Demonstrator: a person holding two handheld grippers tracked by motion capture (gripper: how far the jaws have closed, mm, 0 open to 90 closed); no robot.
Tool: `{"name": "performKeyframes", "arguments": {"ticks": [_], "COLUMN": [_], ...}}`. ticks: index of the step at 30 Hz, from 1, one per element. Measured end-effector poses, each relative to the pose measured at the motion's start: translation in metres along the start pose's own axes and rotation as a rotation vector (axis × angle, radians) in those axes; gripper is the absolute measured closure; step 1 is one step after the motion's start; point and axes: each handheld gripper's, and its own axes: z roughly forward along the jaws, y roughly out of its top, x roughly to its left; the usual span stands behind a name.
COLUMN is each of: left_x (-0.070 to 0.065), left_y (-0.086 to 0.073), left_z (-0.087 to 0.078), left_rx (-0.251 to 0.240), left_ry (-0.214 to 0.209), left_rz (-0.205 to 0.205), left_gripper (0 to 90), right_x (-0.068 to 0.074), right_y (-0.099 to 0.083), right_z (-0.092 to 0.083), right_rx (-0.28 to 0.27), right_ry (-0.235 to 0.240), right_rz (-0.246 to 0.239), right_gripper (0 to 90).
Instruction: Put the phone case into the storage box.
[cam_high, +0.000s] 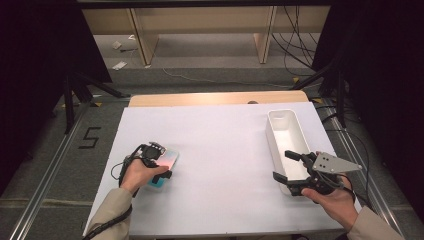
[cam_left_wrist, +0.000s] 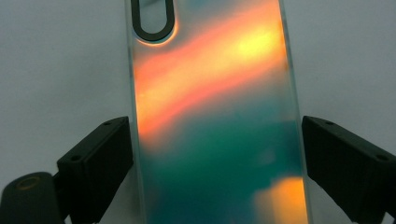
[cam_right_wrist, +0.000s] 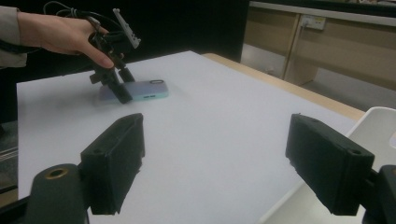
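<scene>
White table (cam_high: 225, 150), left claw (cam_high: 159, 161) astride phone case (cam_left_wrist: 215, 121) – not quite gripping, right claw (cam_high: 292, 172) wide, empty

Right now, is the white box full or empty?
Empty. The high view shows the white box with a bare white floor inside; its near end is hidden behind the right gripper, so that part cannot be told.

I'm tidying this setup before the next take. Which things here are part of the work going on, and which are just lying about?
In use:
- phone case, iridescent, flat on the table, between the left gripper's jaws
- white bin, beside the open right gripper

Lying about:
- scraps of paper on the floor
- loose cables behind the table
</scene>
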Motion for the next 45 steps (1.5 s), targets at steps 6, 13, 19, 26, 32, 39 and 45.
{"name": "performKeyframes", "arguments": {"ticks": [6,13,19,26,32,39,45], "left_x": [-0.0001,-0.0009,-0.0016,-0.0017,-0.0024,-0.0030,-0.0030], "left_y": [0.0002,0.0018,0.0026,0.0035,0.0033,0.0035,0.0039], "left_z": [-0.0002,-0.0007,-0.0007,-0.0012,-0.0017,-0.0020,-0.0020], "left_rx": [0.002,0.015,0.019,0.028,0.030,0.033,0.038], "left_ry": [-0.002,-0.003,-0.002,-0.004,-0.001,0.004,0.002], "left_rz": [0.000,0.002,-0.005,-0.018,-0.032,-0.038,-0.039], "left_gripper": [10.2,12.0,13.0,14.2,15.6,16.3,16.7], "right_x": [-0.0003,-0.0001,0.0001,-0.0004,0.0001,-0.0001,0.0001], "right_y": [-0.0003,-0.0002,-0.0002,-0.0004,-0.0004,-0.0004,-0.0001], "right_z": [0.0004,0.0004,0.0005,0.0005,0.0004,0.0002,0.0000], "right_rx": [0.004,0.002,0.002,0.004,0.003,0.008,0.002], "right_ry": [0.000,0.001,0.003,0.003,0.004,0.004,0.004], "right_rz": [-0.003,-0.002,-0.004,-0.006,-0.004,-0.003,-0.005], "right_gripper": [20.5,20.5,20.5,20.5,20.5,20.5,20.5]}}
